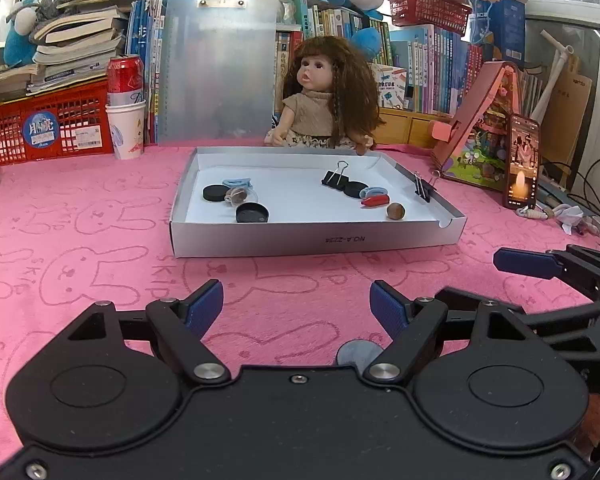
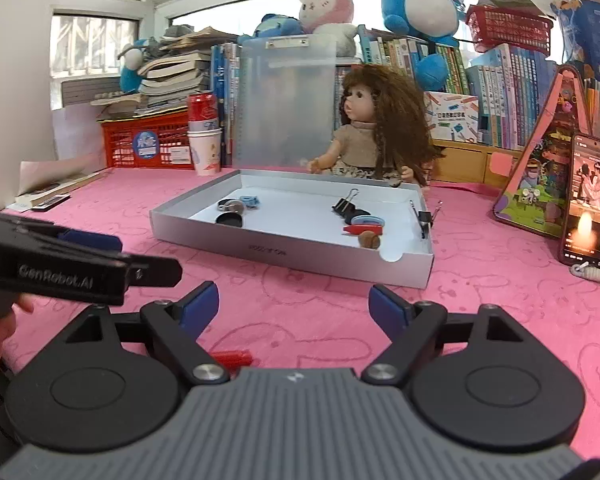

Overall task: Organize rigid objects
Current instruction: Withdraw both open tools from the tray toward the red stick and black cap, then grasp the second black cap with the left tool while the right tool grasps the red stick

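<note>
A: What is seen on the desk [image 1: 100, 216]?

B: A shallow white box [image 1: 316, 240] is set on the pink cloth, in front of a doll [image 1: 324, 104]. Inside it, things are gathered in two groups.

A: How many of each are counted?

B: Three black round caps are counted: two at the left [image 1: 215, 193] [image 1: 252, 213] and one at the right [image 1: 356, 189]. Two blue loops are seen, one on each side [image 1: 236, 181] [image 1: 374, 191]. Two black binder clips are found: one lying in the box [image 1: 334, 178], one clamped on the right wall [image 1: 423, 190]. One red piece [image 1: 376, 201] and one brown nut [image 1: 395, 211] are placed at the right, near the front wall. One clear ball with something brown in it [image 1: 240, 195] is lodged between the left caps.

A: Is anything left outside the box?

B: One red thing [image 2: 232, 358] is seen lying on the cloth just below the right tool, partly hidden by its body. One grey disc [image 1: 358, 354] is glimpsed under the left tool; what it is cannot be told.

A: How are the tools held?

B: The left tool [image 1: 296, 306] is held with its fingers apart, and nothing is gripped. The right tool [image 2: 294, 308] is likewise spread wide and empty. Both are kept short of the box, over bare cloth.
</note>
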`<state>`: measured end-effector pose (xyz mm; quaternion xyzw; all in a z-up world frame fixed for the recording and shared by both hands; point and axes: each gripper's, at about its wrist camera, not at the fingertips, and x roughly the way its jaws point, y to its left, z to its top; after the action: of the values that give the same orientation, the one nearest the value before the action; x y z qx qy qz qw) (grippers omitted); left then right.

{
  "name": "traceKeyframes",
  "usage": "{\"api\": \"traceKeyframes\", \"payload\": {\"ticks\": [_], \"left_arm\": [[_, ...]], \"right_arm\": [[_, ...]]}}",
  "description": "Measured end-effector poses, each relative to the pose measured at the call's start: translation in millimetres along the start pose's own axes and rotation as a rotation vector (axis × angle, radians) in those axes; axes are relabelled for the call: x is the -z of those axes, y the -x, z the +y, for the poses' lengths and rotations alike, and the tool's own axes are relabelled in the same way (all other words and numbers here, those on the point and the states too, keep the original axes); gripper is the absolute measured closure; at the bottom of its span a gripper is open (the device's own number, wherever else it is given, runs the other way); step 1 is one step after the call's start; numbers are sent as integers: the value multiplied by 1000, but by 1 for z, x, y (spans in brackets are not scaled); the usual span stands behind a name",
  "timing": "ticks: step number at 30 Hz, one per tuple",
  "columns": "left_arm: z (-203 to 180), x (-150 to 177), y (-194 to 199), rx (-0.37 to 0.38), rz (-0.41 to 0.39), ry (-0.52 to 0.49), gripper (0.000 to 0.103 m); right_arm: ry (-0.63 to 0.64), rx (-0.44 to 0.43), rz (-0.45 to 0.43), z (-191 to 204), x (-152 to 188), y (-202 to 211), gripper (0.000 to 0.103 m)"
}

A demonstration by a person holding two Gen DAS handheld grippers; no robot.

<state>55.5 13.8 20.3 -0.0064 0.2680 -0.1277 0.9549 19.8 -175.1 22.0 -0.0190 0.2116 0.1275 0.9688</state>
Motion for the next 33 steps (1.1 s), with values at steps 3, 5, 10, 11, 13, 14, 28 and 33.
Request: {"api": "traceKeyframes", "payload": {"ticks": [3,5,10,11,13,14,28,33], "left_arm": [[0,0,0,2,1,2,24],[1,1,1,1,6,4,24],[2,9,7,5,19,18,24],[2,11,8,7,21,17,24],[2,14,9,8,26,18,24],[3,16,9,8,28,22,24],[7,25,13,2,47,53,24],[7,26,13,5,48,55,24]], "right_arm": [[18,-16,0,4,5,4,11],[32,-21,2,7,9,5,11],[30,-37,23,11,16,5,11],[27,-38,25,11,17,5,11],[27,-42,32,12,19,6,11],[30,-43,33,12,20,6,11],[103,-75,60,28,26,2,18],[78,-90,87,24,23,-5,33]]}}
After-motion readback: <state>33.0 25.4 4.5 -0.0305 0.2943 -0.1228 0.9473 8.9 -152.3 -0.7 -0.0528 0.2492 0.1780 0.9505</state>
